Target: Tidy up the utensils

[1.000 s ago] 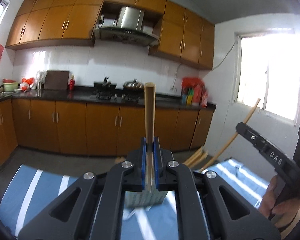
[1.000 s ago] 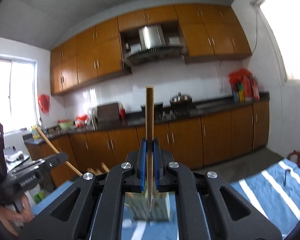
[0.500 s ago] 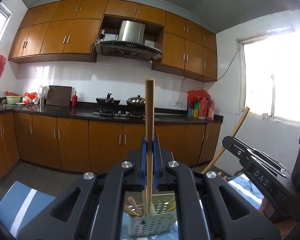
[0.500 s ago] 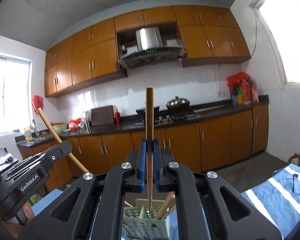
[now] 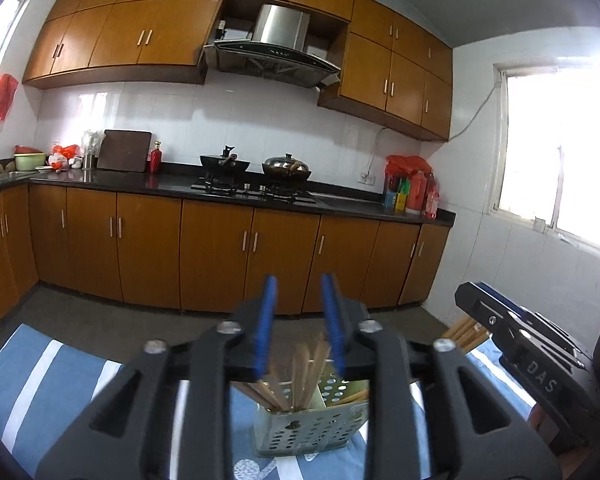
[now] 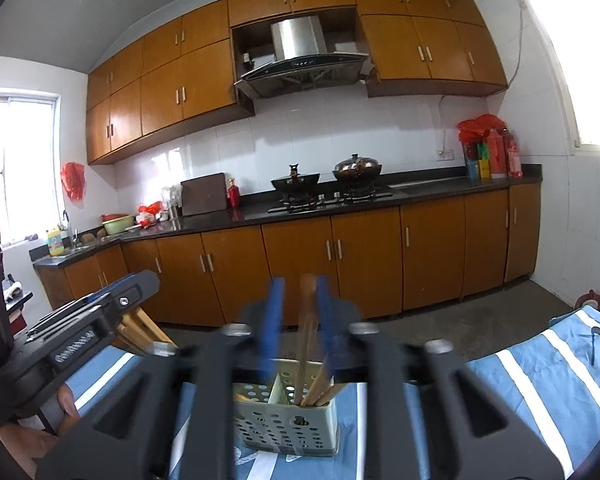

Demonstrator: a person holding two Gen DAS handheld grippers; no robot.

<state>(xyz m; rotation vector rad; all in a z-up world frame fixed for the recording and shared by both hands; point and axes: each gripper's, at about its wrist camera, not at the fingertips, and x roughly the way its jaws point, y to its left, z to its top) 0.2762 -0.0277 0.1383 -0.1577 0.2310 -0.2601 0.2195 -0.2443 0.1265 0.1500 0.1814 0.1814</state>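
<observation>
A pale green perforated holder [image 5: 308,428] stands on the striped cloth, with several wooden chopsticks [image 5: 306,364] leaning in its compartments. My left gripper [image 5: 299,304] hovers just above it, jaws opening, with nothing between the blue pads [image 5: 265,320]. In the right wrist view the holder [image 6: 288,420] sits below my right gripper [image 6: 299,308], whose jaws are also opening. A blurred chopstick [image 6: 309,320] stands loose between its pads, its lower end inside the holder's right compartment.
A blue and white striped cloth [image 5: 60,380] covers the table. More wooden sticks [image 5: 464,332] lie at its far edge, beside the right gripper's black body [image 5: 540,364]. A small dark utensil [image 6: 594,344] lies on the cloth at far right. Kitchen cabinets stand beyond.
Both grippers came down over the holder while shut on upright chopsticks, then opened. The left chopstick now rests in the holder; the right one is slipping down between the pads.
</observation>
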